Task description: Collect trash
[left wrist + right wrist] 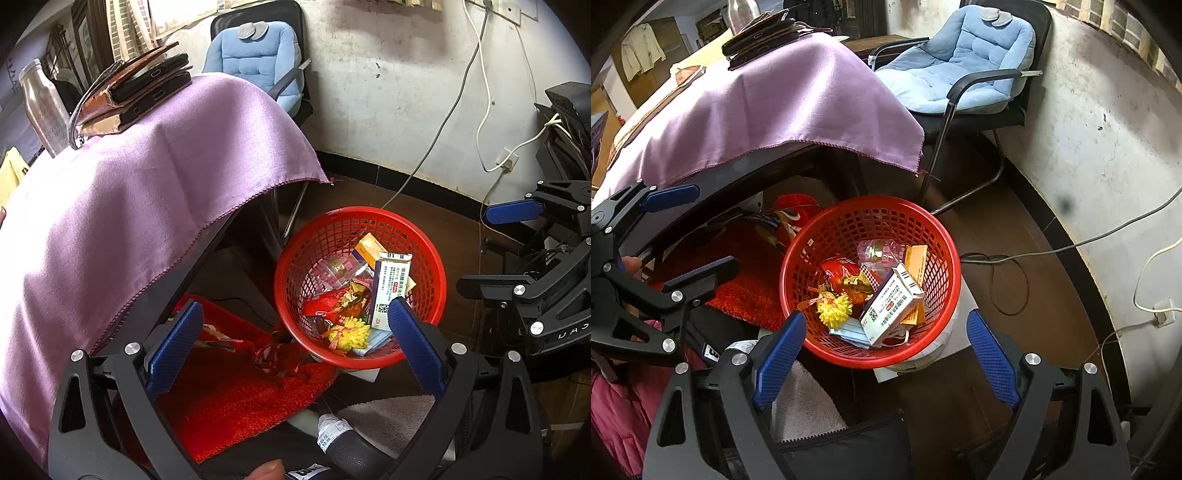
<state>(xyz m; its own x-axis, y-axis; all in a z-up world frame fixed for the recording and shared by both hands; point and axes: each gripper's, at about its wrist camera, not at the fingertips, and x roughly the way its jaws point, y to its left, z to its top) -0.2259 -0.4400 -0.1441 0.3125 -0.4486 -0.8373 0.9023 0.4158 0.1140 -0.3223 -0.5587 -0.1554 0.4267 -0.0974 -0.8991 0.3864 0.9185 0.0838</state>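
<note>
Red plastic mesh basket [870, 236] on the floor holds boxes and wrappers. Left gripper [291, 328] and right gripper [886, 336] hover above it, jaws spread, empty. The deposit step appears complete; the next move would call for finding further trash.

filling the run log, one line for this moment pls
left gripper: open, empty | right gripper: open, empty | red basket: holds white box, wrappers
</note>
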